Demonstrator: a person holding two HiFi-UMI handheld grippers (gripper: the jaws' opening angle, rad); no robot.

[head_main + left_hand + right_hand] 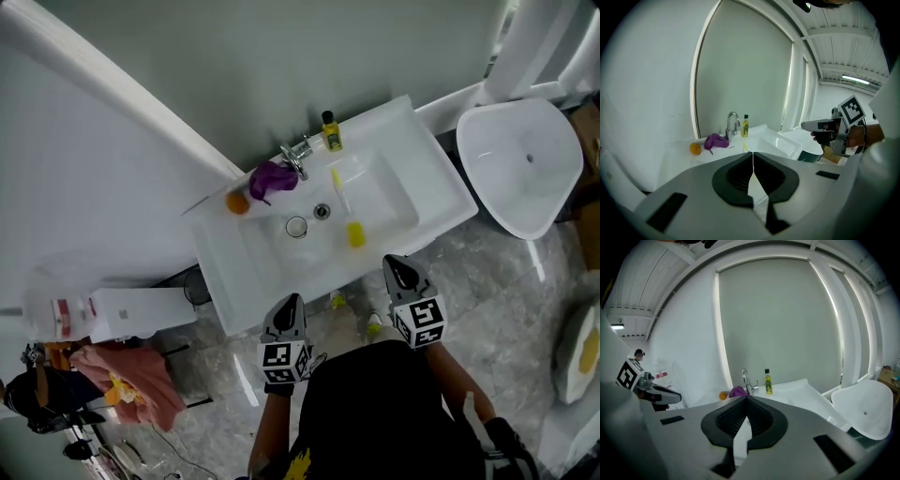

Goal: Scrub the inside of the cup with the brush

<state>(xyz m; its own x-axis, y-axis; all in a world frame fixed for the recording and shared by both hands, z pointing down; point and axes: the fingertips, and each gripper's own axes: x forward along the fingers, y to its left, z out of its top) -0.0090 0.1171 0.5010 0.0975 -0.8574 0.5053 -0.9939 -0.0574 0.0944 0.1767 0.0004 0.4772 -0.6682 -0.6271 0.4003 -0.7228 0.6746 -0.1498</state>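
In the head view, the cup [296, 226] is standing in the sink [433, 161] beside the drain, with the brush [355, 233] lying to its right. The left gripper [290, 302] and right gripper [397, 263] are hovering off the front edge, apart from both.

The left gripper view is showing its fingers [736, 176] pressing together on nothing. It is catching the faucet [732, 123], not the cup.

The right gripper view is showing its fingers [761, 420] likewise closing on nothing.

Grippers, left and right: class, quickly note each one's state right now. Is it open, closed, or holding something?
Left gripper: closed, holding nothing.
Right gripper: closed, holding nothing.
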